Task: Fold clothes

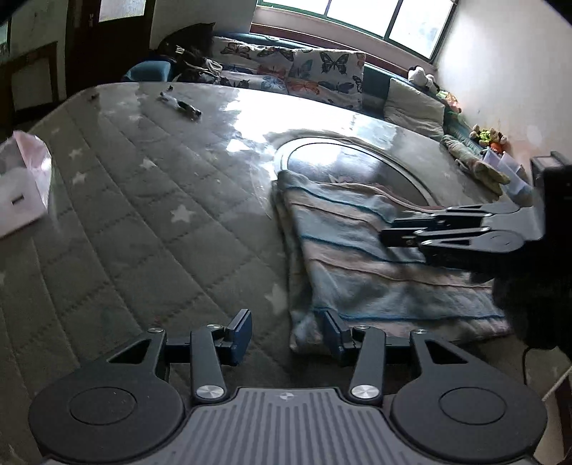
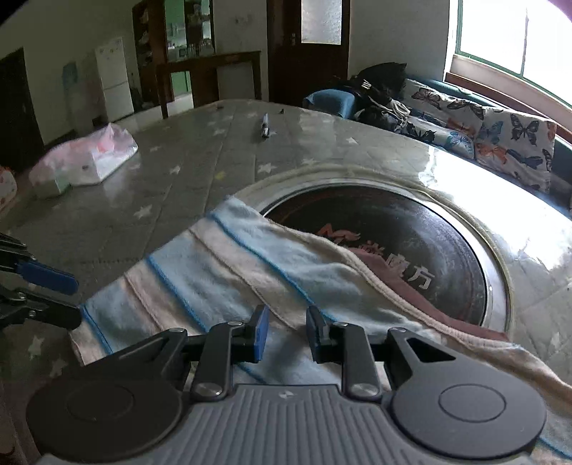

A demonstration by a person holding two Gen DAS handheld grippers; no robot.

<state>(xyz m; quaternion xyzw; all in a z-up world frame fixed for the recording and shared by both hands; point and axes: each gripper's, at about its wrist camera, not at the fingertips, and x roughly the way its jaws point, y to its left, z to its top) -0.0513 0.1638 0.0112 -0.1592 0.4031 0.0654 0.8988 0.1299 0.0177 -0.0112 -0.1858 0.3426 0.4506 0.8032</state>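
Striped towel point(image 2: 221, 282): folded, blue and pale pink bands, lying flat on the desk point(image 1: 143, 200). Its far edge overlaps the rim of the round dark inset point(image 2: 411, 243) sunk in the desk top; a pink layer shows under its folded flap on that side.

Left gripper point(image 1: 286, 332): at the towel's near left corner, jaws apart, released. One blue pad stands over bare quilted cover, the other at the towel's edge; nothing is pinched between them.

Right gripper point(image 2: 286, 336): over the towel's near edge, jaws narrowly apart with a clear gap, cloth visible below the gap; not clenched on anything that can be seen. From the left wrist view it reaches in over the towel's right side.

Desk cover: grey-green quilting with white stars, under a glossy sheet throwing window glare beyond the towel.

Tissue box point(image 2: 103, 157): in a pink and white bag, well left of the towel, near the desk's left edge.

Pen point(image 2: 265, 126): beyond the towel, toward the desk's far side, well apart from it.

Butterfly cushions point(image 1: 321, 71): on a sofa behind the desk, beyond the towel, below the window point(image 1: 361, 16).

Soft toys point(image 1: 488, 137): on the sofa end, far right of the towel.

Green cloth point(image 1: 475, 164): at the desk's right edge, beyond the towel.
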